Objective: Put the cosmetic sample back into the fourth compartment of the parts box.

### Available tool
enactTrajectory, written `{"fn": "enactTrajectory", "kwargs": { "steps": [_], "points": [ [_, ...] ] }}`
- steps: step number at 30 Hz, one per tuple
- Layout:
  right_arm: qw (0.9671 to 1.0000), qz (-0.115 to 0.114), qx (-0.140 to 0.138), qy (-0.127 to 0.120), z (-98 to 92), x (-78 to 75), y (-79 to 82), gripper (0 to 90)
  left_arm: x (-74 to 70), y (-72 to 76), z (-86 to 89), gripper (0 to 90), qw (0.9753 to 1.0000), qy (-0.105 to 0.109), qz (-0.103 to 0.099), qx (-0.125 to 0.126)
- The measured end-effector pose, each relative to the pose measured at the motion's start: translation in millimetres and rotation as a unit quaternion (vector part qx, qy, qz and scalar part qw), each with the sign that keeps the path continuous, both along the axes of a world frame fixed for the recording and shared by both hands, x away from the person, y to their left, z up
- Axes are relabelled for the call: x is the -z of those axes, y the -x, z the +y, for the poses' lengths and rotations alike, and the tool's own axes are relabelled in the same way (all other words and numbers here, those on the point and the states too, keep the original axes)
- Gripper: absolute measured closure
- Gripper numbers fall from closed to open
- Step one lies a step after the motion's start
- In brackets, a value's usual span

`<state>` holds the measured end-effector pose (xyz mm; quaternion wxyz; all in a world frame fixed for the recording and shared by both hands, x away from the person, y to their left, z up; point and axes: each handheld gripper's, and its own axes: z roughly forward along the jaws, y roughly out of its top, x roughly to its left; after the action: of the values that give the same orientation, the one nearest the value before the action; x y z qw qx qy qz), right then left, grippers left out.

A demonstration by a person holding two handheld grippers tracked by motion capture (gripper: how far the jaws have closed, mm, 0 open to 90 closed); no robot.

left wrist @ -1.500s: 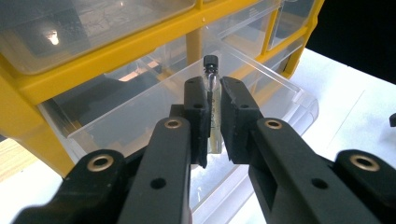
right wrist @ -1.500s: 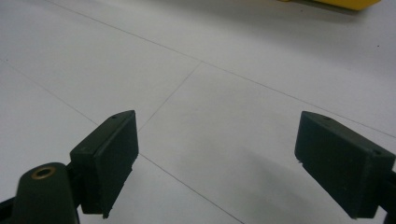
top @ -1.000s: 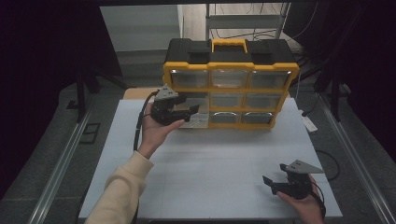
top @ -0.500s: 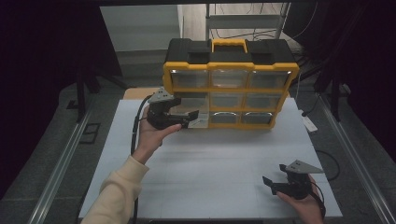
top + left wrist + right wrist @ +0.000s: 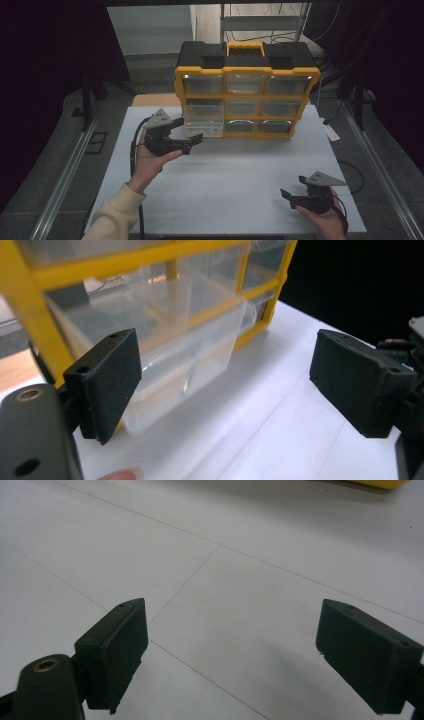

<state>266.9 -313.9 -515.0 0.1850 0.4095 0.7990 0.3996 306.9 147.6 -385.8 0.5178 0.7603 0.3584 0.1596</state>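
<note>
- The left hand-held gripper [image 5: 186, 134] is released, its jaws spread wide just in front of a clear drawer [image 5: 204, 128] that juts out from the bottom-left slot of the yellow organiser [image 5: 243, 102].
- In the left gripper view the clear drawer [image 5: 185, 370] sits between the jaws but farther off; whether a jaw touches it cannot be told. Its near-left corner is hidden behind the left jaw.
- Nothing can be made out inside the drawer; glare and blur on the plastic leave this unsure.
- The organiser stands at the far middle of the white desk [image 5: 235, 185], with nine clear drawers in three rows and a black top with a yellow handle [image 5: 245, 48]. Their contents are too dim to read from above.
- The right hand-held gripper [image 5: 289, 196] is released too, resting low at the near right of the desk, well apart from the organiser, holding nothing.
- In its own view the right hand-held gripper [image 5: 230, 655] has bare desk [image 5: 240, 570] between its jaws; a yellow sliver of the organiser [image 5: 380, 482] is cut off at the top edge.
</note>
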Motion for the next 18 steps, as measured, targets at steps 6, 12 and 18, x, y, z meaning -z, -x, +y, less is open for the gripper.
{"fn": "enactTrajectory", "kwargs": {
  "steps": [6, 12, 18],
  "points": [
    [1.0, 0.001, 0.002, 0.003, 0.4, 0.5, 0.0, 13.9, 20.1, 19.2, 11.8, 13.2, 1.0, -0.004, 0.005, -0.007],
    [1.0, -0.001, 0.003, 0.001, -0.3, 0.2, 0.0, 13.9, 56.2, 40.6, 22.3, 13.1, 0.9995, -0.025, 0.012, -0.016],
    [1.0, -0.005, 0.0, -0.006, -0.9, -0.6, 0.2, 13.9, 82.3, 55.3, 29.5, 12.8, 0.9985, -0.044, 0.017, -0.028]
  ]
}}
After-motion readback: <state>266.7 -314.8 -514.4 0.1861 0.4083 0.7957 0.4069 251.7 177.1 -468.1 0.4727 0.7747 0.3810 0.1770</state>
